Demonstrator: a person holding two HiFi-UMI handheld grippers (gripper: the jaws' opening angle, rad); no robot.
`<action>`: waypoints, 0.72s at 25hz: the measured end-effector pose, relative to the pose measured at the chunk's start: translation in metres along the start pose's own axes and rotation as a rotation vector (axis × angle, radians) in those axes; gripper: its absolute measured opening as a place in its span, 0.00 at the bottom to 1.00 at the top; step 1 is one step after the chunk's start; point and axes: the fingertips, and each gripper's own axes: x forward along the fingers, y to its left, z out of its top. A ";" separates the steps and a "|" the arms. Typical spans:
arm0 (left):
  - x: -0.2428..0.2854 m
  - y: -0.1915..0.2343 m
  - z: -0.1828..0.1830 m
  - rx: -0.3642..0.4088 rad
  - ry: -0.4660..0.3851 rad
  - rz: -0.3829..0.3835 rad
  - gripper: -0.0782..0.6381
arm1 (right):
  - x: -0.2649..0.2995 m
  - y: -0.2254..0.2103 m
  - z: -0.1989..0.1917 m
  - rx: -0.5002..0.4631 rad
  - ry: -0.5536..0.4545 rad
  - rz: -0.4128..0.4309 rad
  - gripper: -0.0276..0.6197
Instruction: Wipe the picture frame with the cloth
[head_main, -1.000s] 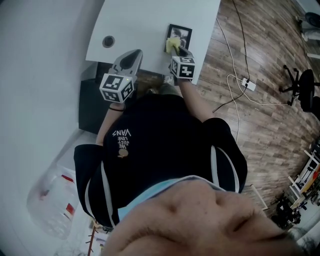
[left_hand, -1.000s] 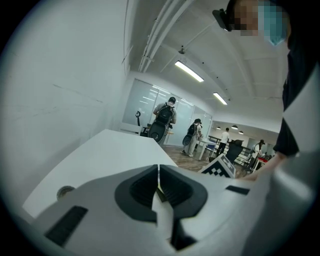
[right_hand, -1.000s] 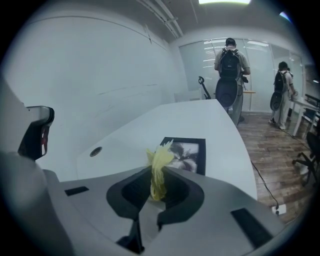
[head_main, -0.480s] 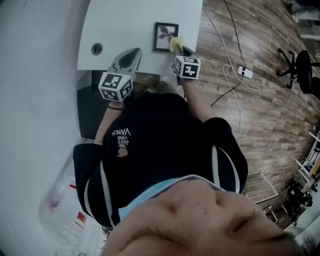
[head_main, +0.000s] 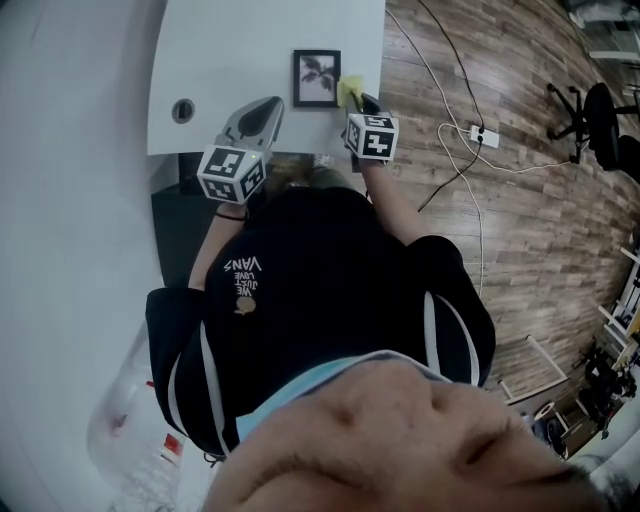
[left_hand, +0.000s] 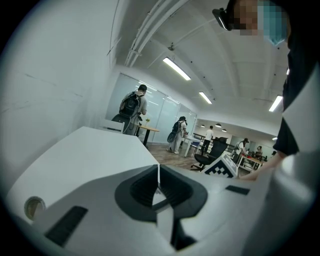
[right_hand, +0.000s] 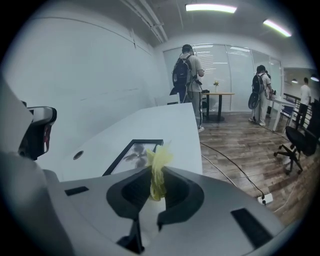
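Observation:
A black picture frame (head_main: 316, 78) with a plant print lies flat on the white table (head_main: 240, 60); the right gripper view shows the frame (right_hand: 132, 154) just ahead and left of the jaws. My right gripper (head_main: 352, 99) is shut on a yellow cloth (right_hand: 158, 170), which sticks up from between the jaws, at the frame's right edge. The cloth (head_main: 349, 91) seems slightly off the frame. My left gripper (head_main: 258, 113) is shut with nothing in it, over the table's near edge, left of the frame. In the left gripper view its jaws (left_hand: 158, 187) meet.
A round cable hole (head_main: 182, 110) sits in the table at the left. Wooden floor with a white cable and power strip (head_main: 478, 135) lies to the right. An office chair (head_main: 600, 120) stands far right. People stand far off by another table (right_hand: 218, 95).
The right gripper with the cloth has slid from the frame's lower part to its right edge. The left gripper has hardly moved. The head camera has shifted, so the table sits further left.

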 end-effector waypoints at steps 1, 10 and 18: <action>0.000 0.001 0.000 -0.001 -0.001 0.002 0.13 | 0.000 0.000 0.001 0.000 -0.002 0.002 0.11; -0.007 0.009 0.006 -0.003 -0.023 0.030 0.13 | -0.005 0.009 0.016 -0.015 -0.041 0.026 0.11; -0.002 0.014 0.021 0.015 -0.055 0.034 0.13 | -0.021 0.012 0.051 -0.012 -0.135 0.051 0.11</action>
